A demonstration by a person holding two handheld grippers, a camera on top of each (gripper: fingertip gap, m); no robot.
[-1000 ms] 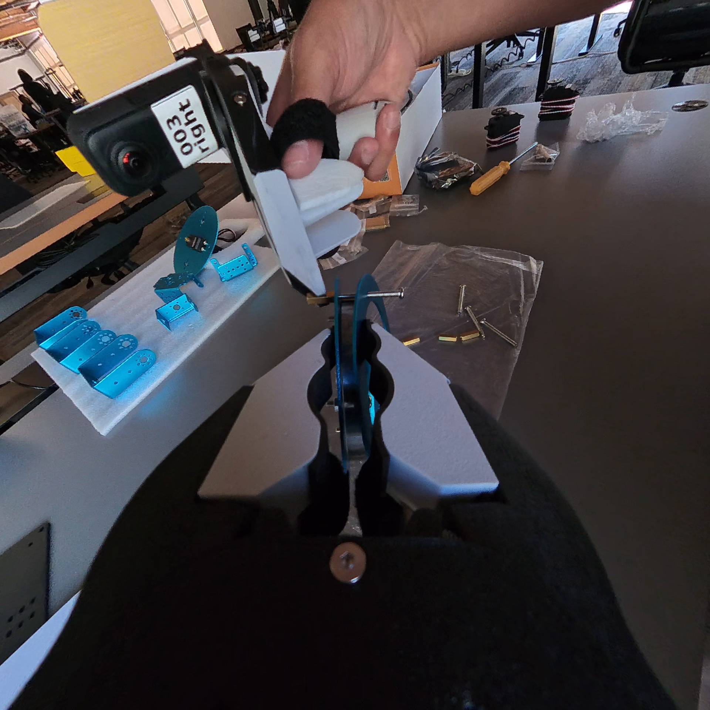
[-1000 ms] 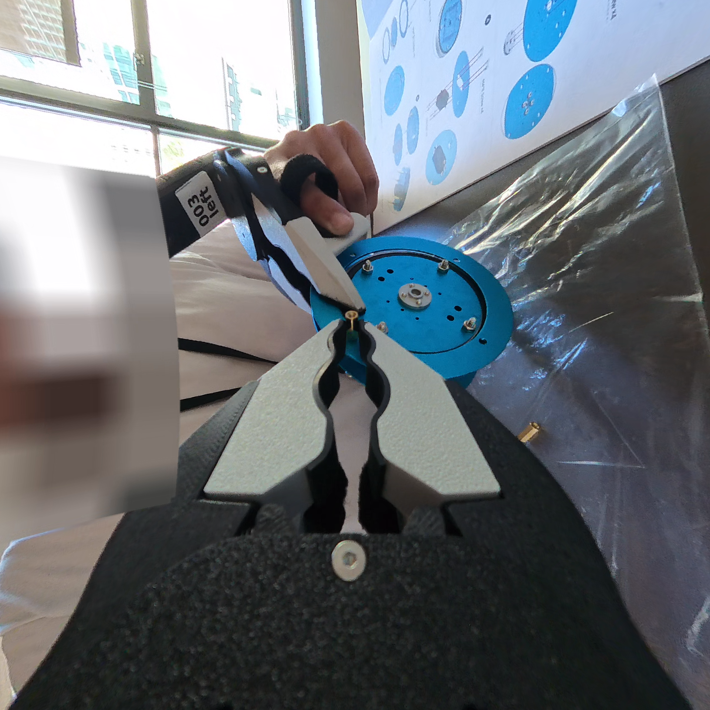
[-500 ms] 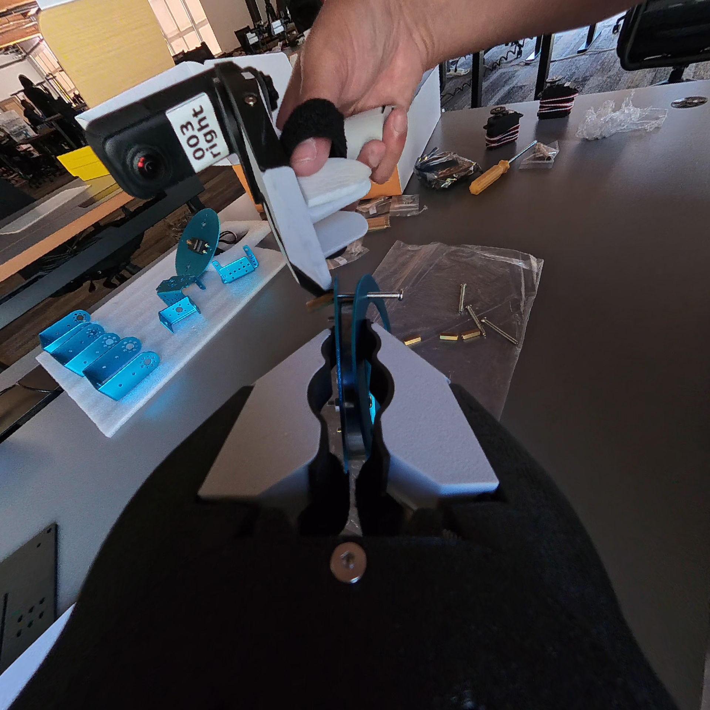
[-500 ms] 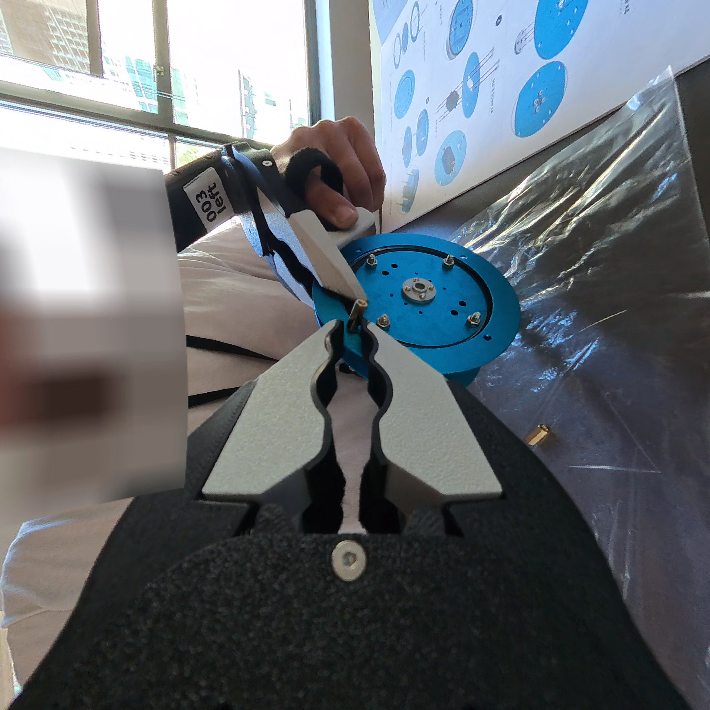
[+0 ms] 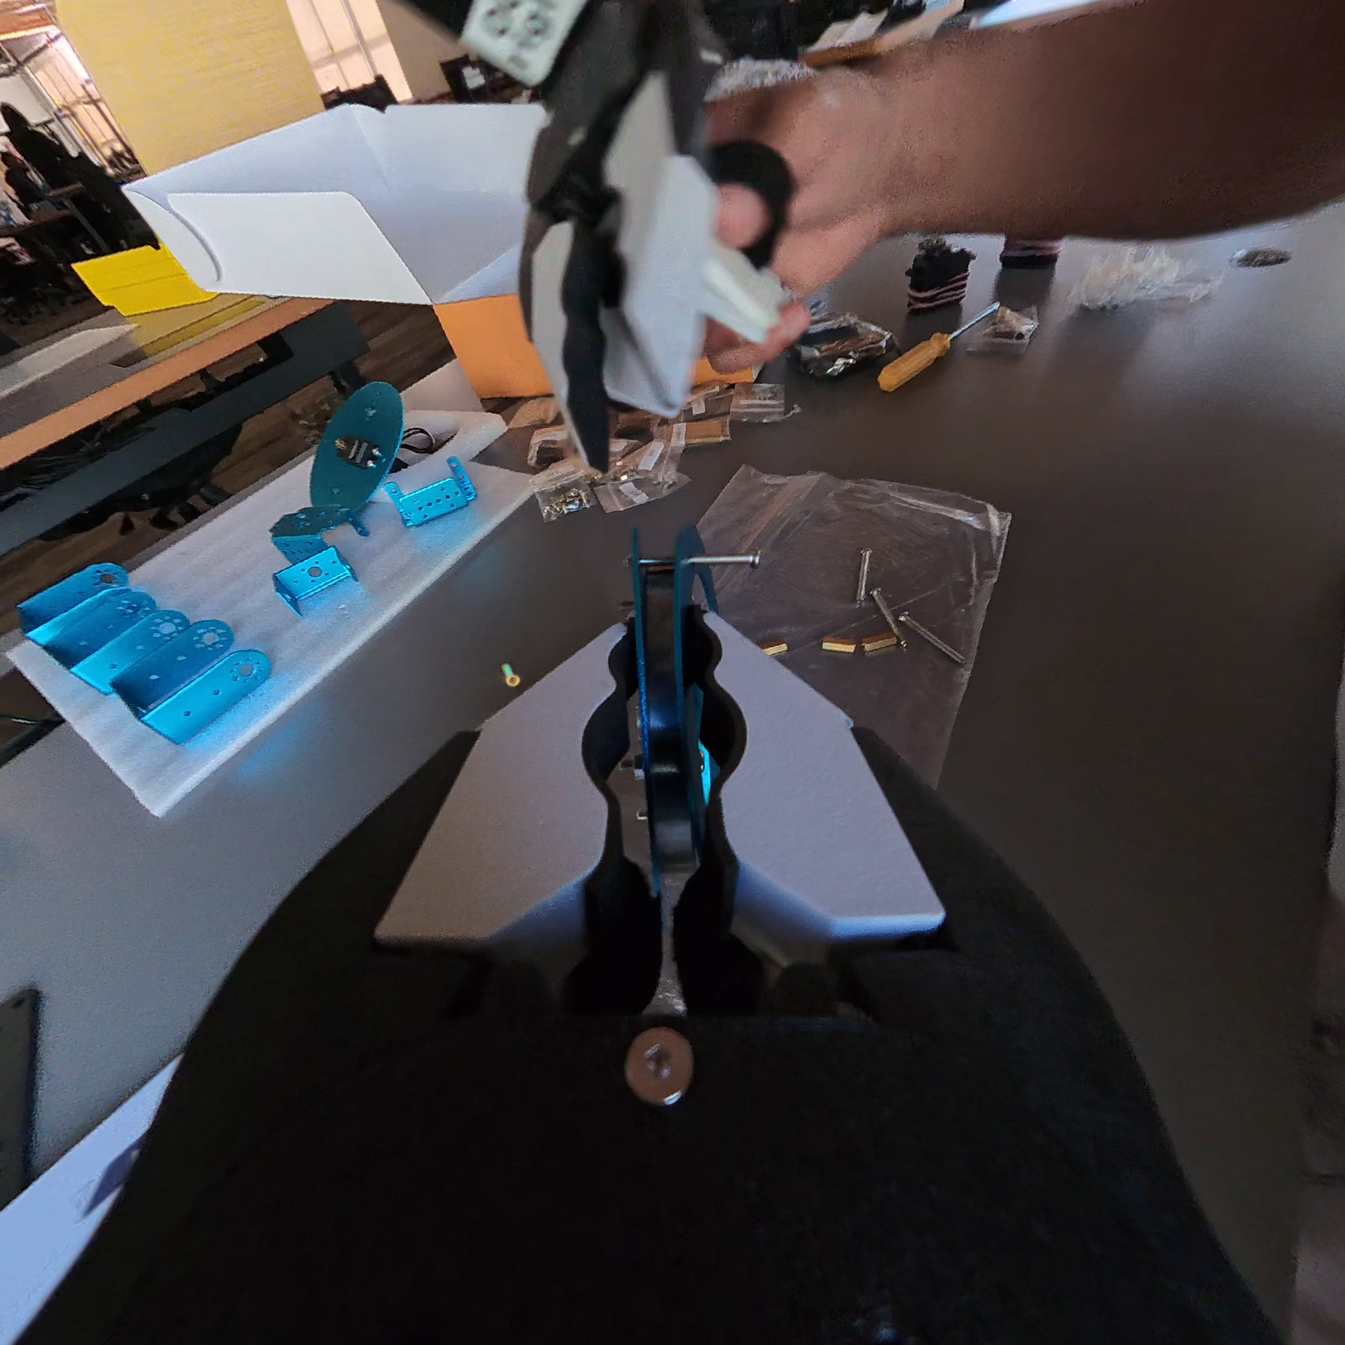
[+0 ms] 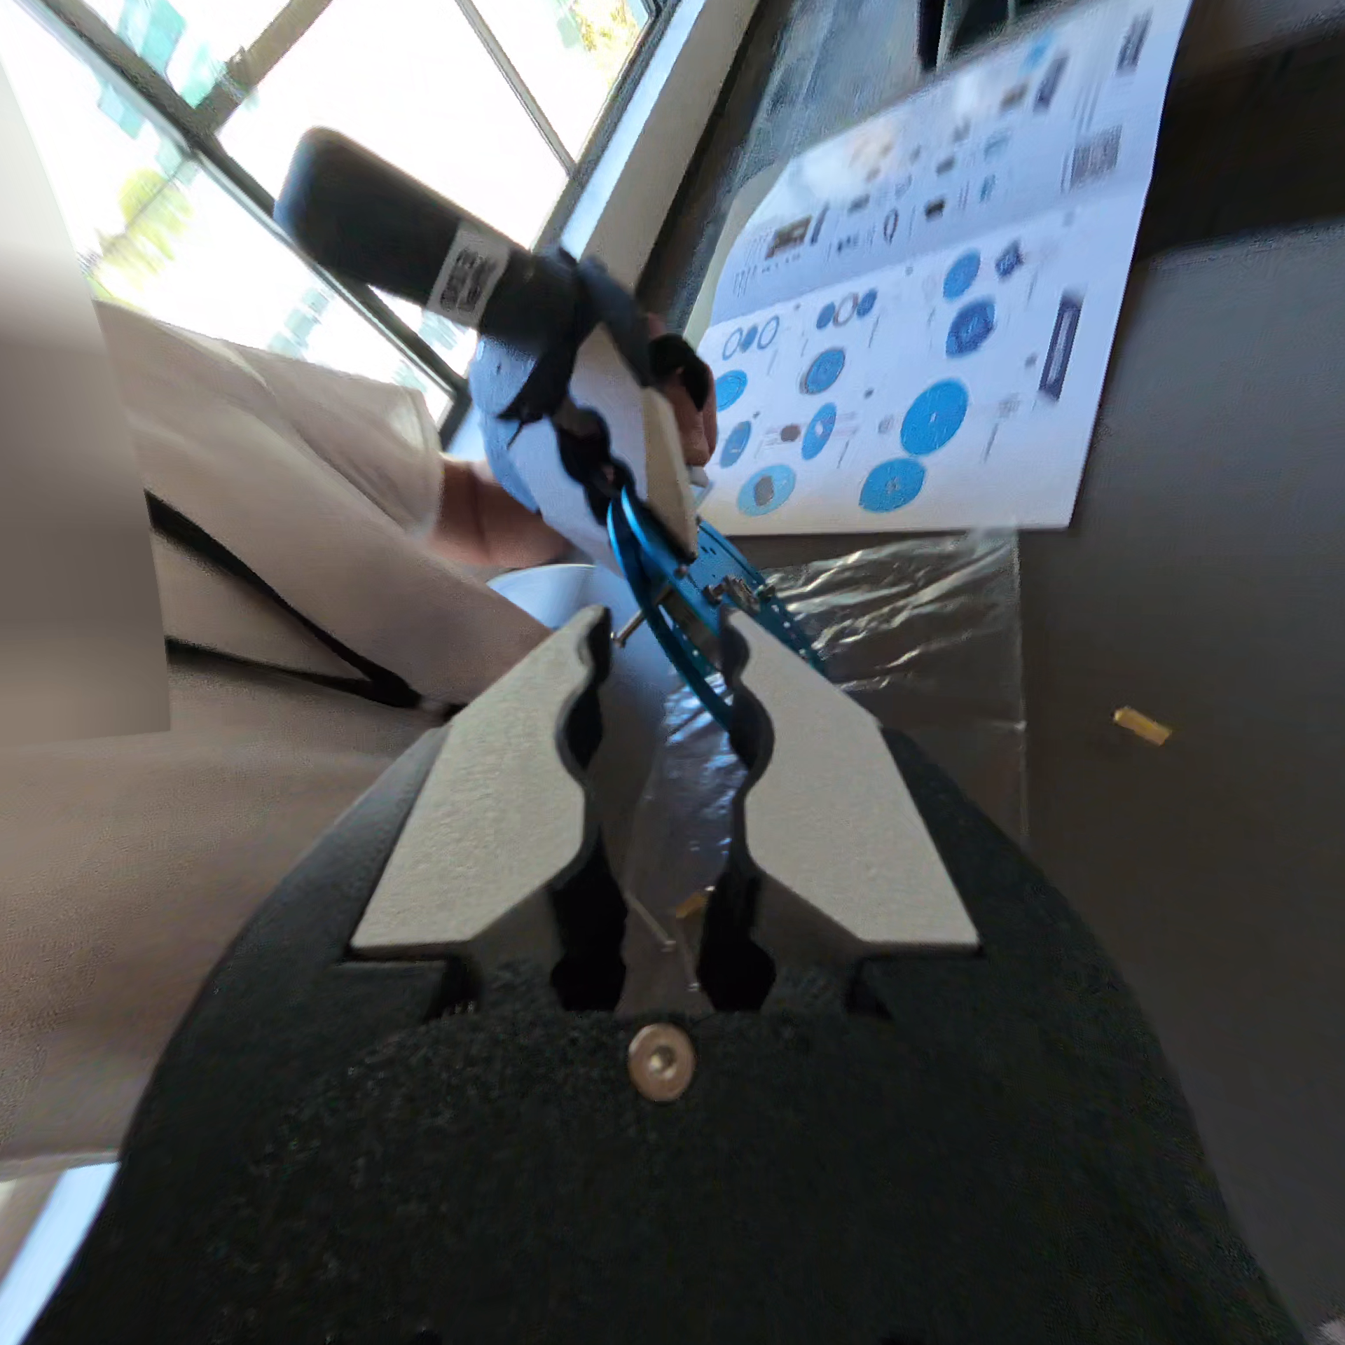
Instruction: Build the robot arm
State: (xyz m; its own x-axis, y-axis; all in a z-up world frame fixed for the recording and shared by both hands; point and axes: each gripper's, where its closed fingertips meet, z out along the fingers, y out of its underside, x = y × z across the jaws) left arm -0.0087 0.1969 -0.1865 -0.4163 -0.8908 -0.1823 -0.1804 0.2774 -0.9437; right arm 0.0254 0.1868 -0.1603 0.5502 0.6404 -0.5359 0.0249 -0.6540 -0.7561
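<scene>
My left gripper (image 5: 666, 626) is shut on a blue disc assembly (image 5: 659, 728), held edge-on above the dark table (image 5: 1128, 582). A long screw (image 5: 720, 559) sticks out through the top of the assembly. My right gripper (image 5: 626, 429) hangs above and behind the assembly, apart from it. In the right wrist view the right gripper (image 6: 662, 626) is open and empty, just short of the disc (image 6: 691, 582) and its screw end. A small brass standoff (image 5: 511, 675) shows left of the left gripper, low over the table. The right wrist view is motion-blurred.
A white foam tray (image 5: 182, 764) with blue brackets (image 5: 145, 655) lies at the left, an open box (image 5: 327, 218) behind it. Loose screws (image 5: 888, 611) and standoffs (image 5: 837, 644) lie on a plastic sheet (image 5: 910, 524). A screwdriver (image 5: 917, 356), hardware bags (image 5: 619, 473) and an instruction sheet (image 6: 1019, 451) are nearby. There is about 5 cm between the tips of the two grippers.
My right gripper opened, let go of the brass standoff and swung up and away from the disc. The standoff now shows loose, left of the disc. The left gripper still holds the disc.
</scene>
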